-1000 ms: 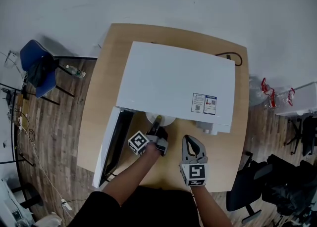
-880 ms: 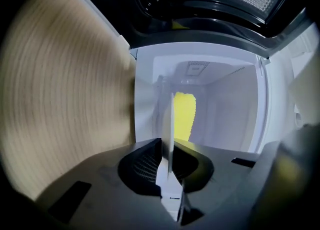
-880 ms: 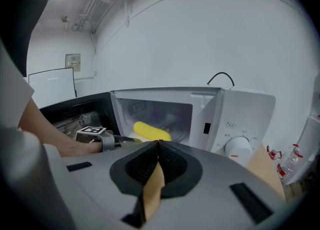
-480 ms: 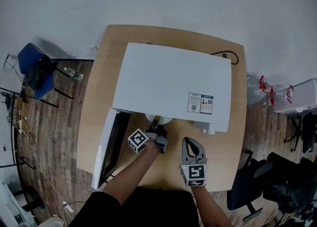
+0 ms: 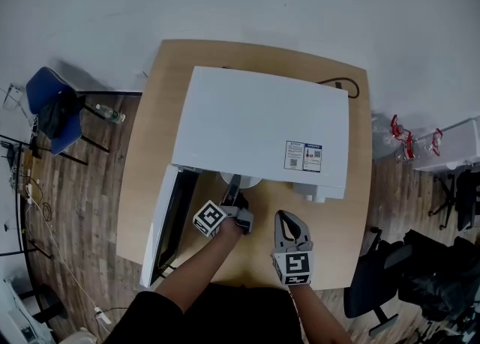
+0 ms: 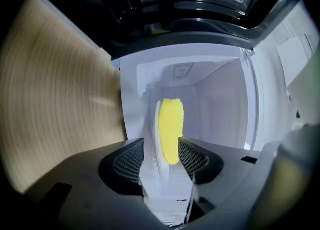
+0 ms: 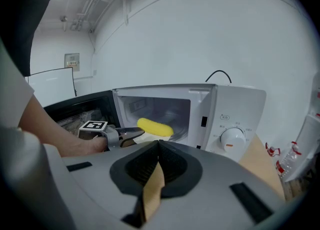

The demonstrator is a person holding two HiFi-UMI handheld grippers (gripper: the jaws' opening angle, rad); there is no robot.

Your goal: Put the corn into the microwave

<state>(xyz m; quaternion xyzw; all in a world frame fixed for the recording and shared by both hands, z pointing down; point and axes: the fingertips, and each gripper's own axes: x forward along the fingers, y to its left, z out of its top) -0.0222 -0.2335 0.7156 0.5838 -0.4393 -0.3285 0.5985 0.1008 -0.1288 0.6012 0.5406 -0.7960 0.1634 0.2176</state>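
The white microwave [image 5: 262, 125] stands on the wooden table [image 5: 150, 148] with its door [image 5: 169, 219] swung open to the left. A yellow corn cob [image 6: 171, 129] lies on a white plate [image 6: 159, 149] just inside the cavity; the corn [image 7: 155, 127] also shows in the right gripper view. My left gripper [image 6: 161, 154] reaches into the mouth of the oven. Its jaws are opening, with the plate's rim between them and a gap at the pads. My right gripper [image 5: 289, 219] waits in front of the microwave, shut and empty, pointing at the control panel side.
A black cable [image 5: 346, 86] loops behind the microwave. A blue chair [image 5: 49, 106] stands left of the table and a black chair [image 5: 382, 282] at the right front. Bottles [image 5: 409, 140] sit on the floor at the right. The open door blocks the table's left front.
The left gripper's cube has rolled slightly at the microwave's mouth. Both hands stay where they were.
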